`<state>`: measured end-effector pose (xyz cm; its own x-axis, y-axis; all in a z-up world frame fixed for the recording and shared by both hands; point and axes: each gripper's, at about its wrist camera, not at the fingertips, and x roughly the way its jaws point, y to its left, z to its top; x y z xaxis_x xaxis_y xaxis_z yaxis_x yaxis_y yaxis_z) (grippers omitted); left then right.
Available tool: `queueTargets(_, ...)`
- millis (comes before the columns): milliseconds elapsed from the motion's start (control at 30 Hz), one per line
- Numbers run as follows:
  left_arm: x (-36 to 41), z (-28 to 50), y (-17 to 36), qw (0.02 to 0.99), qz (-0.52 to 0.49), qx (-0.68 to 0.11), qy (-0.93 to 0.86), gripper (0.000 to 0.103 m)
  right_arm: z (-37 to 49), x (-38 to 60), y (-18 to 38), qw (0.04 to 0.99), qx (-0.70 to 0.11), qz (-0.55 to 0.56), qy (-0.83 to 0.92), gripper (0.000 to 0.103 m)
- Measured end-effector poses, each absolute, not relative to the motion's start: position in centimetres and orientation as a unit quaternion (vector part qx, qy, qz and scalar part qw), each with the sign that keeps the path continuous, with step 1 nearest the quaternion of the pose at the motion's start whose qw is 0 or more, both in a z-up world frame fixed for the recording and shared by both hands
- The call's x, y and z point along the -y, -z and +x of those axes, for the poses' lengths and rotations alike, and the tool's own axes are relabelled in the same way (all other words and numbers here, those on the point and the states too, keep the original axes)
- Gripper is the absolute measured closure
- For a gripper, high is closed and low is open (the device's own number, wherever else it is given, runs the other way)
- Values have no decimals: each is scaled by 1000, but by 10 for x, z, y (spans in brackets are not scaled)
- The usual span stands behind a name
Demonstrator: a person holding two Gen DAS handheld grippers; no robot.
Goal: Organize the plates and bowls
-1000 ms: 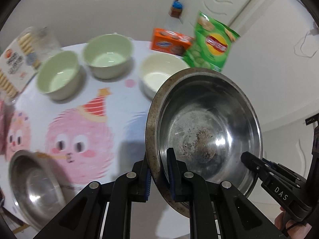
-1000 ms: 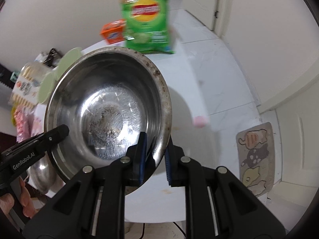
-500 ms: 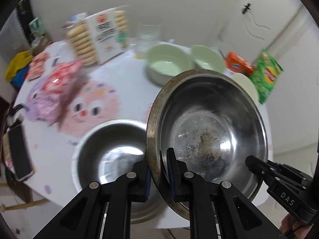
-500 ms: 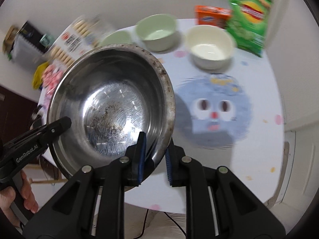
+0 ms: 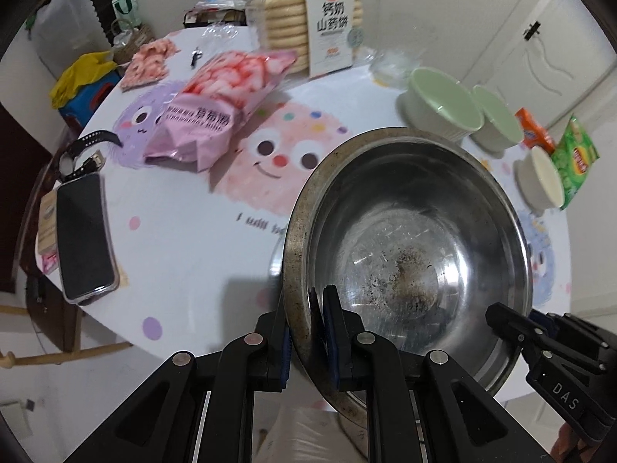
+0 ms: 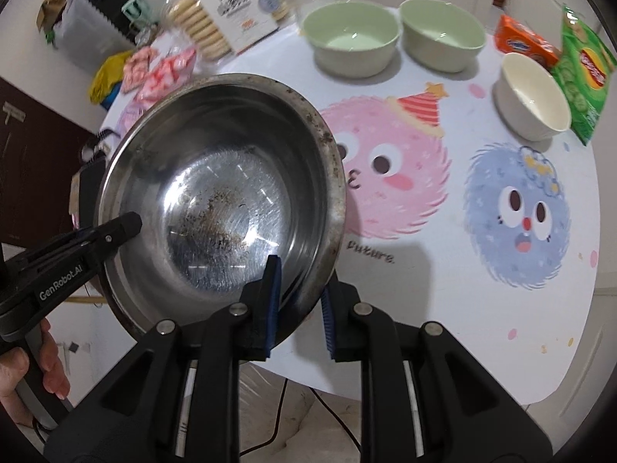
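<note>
1. Left wrist view: we pinch the steel bowl's (image 5: 405, 254) rim with our left gripper (image 5: 317, 332).
2. Our right gripper (image 6: 299, 301) straddles the opposite rim, seemingly clamped.
3. Green bowls (image 6: 351, 38) sit beyond.

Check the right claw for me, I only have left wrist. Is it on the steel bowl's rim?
Observer: Yes. Right claw pinches the steel bowl rim, one pad inside, one outside.
Operator: White bowl empty? I see its side only.
Observer: White bowl looks empty, upright beside the green chip bag.
Operator: Left claw from there?
Observer: Left claw tip crosses the opposite rim; a bare hand grips its handle.
</note>
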<state>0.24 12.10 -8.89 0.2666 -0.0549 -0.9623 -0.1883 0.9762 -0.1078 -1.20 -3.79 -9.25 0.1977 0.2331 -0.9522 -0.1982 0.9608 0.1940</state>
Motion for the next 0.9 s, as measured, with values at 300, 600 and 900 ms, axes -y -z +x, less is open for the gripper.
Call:
queueTargets(300, -128, 0, 110, 776, -94, -622, -54, 88, -11, 23, 112, 756, -639, -6, -140, 80)
queueTargets(600, -128, -2, 123, 766, -78, -635, -63, 84, -7, 13, 120, 748, -647, -30, -144, 78)
queueTargets(900, -127, -1, 128, 762, -60, -641, -67, 69, -11, 8, 117, 747, -647, -65, -138, 70)
